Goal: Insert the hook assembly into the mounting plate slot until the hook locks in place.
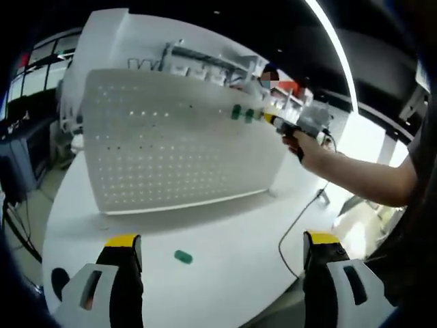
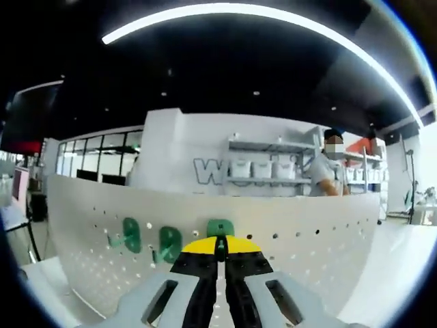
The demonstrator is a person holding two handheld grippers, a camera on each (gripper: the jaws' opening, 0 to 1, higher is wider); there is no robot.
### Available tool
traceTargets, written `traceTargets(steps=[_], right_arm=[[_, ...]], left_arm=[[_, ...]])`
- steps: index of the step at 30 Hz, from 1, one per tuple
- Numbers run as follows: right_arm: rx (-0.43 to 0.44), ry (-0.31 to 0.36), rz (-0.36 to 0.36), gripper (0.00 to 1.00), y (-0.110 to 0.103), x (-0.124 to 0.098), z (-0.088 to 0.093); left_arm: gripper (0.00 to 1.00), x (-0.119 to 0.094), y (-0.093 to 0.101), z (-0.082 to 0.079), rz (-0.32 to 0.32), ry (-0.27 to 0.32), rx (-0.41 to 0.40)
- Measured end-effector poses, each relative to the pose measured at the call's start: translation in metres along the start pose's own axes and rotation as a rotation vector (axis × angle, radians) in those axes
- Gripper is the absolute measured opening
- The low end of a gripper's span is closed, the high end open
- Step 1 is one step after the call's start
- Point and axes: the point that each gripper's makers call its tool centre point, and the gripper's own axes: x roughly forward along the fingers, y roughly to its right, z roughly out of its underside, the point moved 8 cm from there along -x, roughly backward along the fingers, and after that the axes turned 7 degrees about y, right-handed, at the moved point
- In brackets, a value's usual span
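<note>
Up at the pegboard (image 2: 287, 225), the right gripper (image 2: 220, 256) pinches a green hook (image 2: 220, 228) against its holes — apparently seating it beside two mounted hooks (image 2: 131, 234). Below the pegboard, a spare hook (image 1: 183, 257) lies on the bench (image 1: 225, 253) between the left gripper's (image 1: 222, 249) spread fingers (image 1: 123, 247).

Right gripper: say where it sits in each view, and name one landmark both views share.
Left gripper view: the right gripper is upper right of centre, at the pegboard's top edge by green hooks.
Right gripper view: the right gripper rises from bottom centre, shut against a green hook.
Shared landmark: the white pegboard.
</note>
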Motion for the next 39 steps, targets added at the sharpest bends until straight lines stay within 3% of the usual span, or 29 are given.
traceTargets(steps=[6,13,23,29,33,39], right_arm=[[0.021,-0.019,0.003,0.00,0.000,-0.001,0.008],[-0.011,-0.020,0.000,0.00,-0.001,0.001,0.011],[-0.002,-0.098,-0.037,0.05,0.000,0.005,0.006],[-0.036,-0.097,-0.054,0.15,-0.004,0.007,-0.006],[-0.072,-0.079,-0.069,0.15,-0.008,0.011,-0.018],[-0.060,-0.067,-0.075,0.17,-0.005,0.008,-0.030]], left_arm=[[1.00,0.003,0.003,0.001,0.005,0.000,-0.007],[1.00,0.005,0.003,0.000,0.007,0.002,-0.004],[1.00,0.006,0.002,0.007,0.007,-0.020,-0.007],[0.99,0.005,0.003,0.011,0.013,-0.027,-0.006],[0.99,0.003,0.004,0.011,0.015,-0.024,-0.005],[0.99,-0.002,0.002,0.012,0.013,-0.022,-0.002]])
